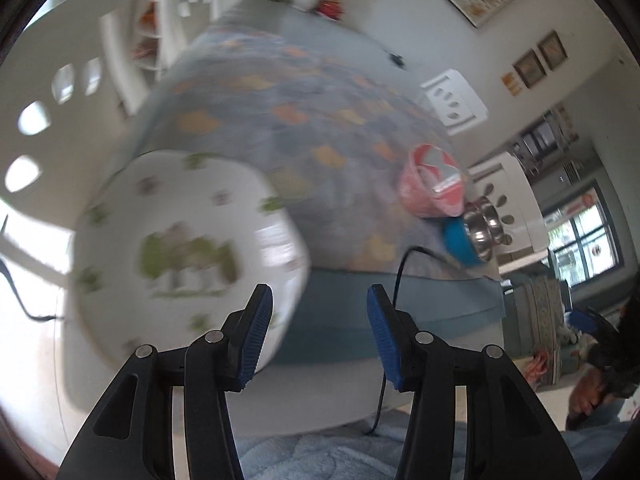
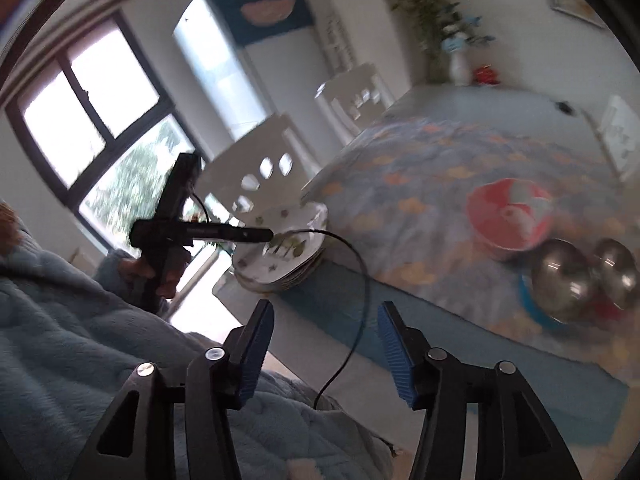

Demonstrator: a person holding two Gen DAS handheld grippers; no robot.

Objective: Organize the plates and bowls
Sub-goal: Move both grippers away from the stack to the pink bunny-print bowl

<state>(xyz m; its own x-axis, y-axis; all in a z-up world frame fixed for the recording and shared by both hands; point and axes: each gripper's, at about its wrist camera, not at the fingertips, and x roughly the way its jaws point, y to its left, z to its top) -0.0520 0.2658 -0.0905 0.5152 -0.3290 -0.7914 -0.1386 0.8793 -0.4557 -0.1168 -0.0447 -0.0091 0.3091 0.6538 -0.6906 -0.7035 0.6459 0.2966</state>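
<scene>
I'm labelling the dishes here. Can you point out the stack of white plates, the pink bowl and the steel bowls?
stack of white plates [image 2: 280, 258]: right wrist view, top plate's face.
pink bowl [image 2: 506, 216]: right wrist view, inside of the bowl.
steel bowls [image 2: 564, 280]: right wrist view, side of the nearer bowl.

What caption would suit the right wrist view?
Open right gripper hovers empty above the table edge, white plates stacked left, pink bowl and steel bowls right.
</scene>
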